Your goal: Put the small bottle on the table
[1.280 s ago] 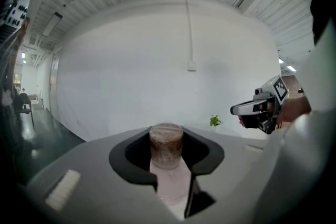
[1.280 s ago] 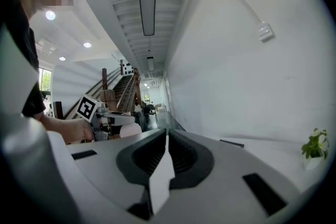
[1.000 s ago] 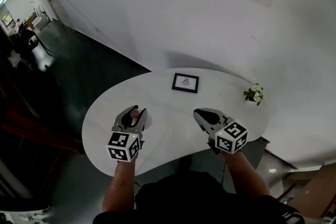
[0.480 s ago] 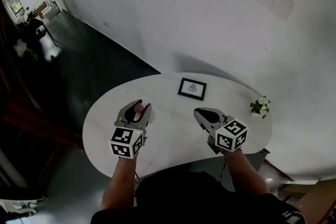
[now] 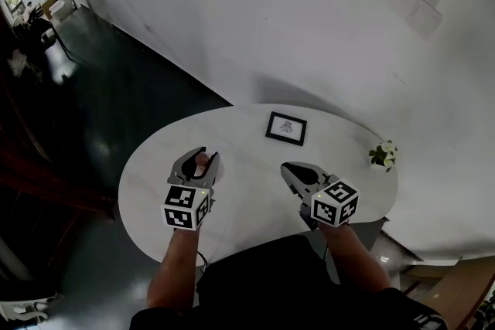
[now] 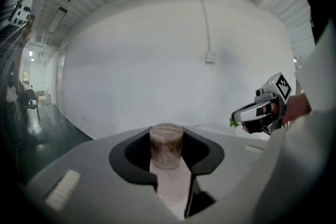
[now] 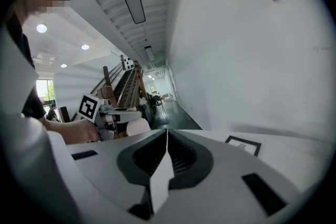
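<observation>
One white rounded table (image 5: 249, 165), dark glossy floor (image 5: 124, 108), white wall (image 5: 271, 11)

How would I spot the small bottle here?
Find the rounded white table. Over its left part hangs the left claw, and the bottle sits between its jaws. It is pale pink with a brownish cap; the frame and flowers stand farther back.

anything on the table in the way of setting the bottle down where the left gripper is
Nothing visible does. The left gripper holds the small bottle over the table; the picture frame and the flower pot stand well off to its right.
</observation>
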